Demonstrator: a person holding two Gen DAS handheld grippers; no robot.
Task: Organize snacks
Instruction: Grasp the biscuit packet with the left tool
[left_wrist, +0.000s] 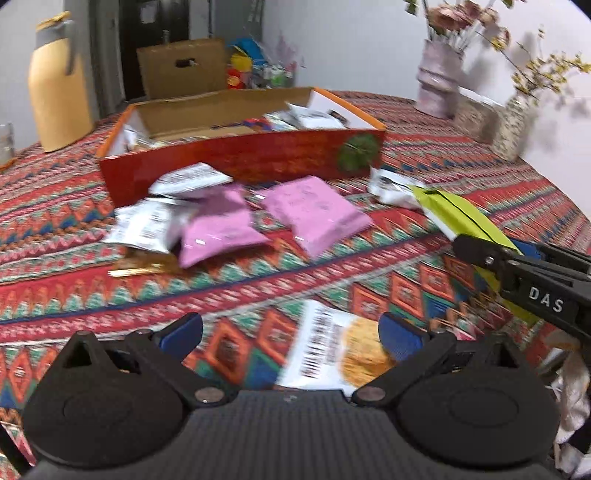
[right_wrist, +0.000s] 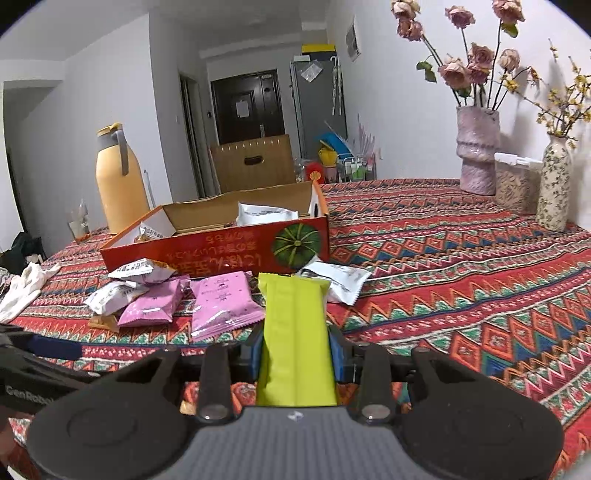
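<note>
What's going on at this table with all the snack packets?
Someone is sorting snacks with a handheld gripper in each hand. The right gripper is clamped on a lime-green packet, held above the patterned tablecloth. The left gripper is open and empty, over a white packet with a barcode. Two pink packets and a few white ones lie in front of the red box, which already holds several packets.

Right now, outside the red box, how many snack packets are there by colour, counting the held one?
Pink packets: 2
White packets: 4
Lime-green packet, held in the right gripper: 1
Brown-gold packet: 1
Total: 8
</note>
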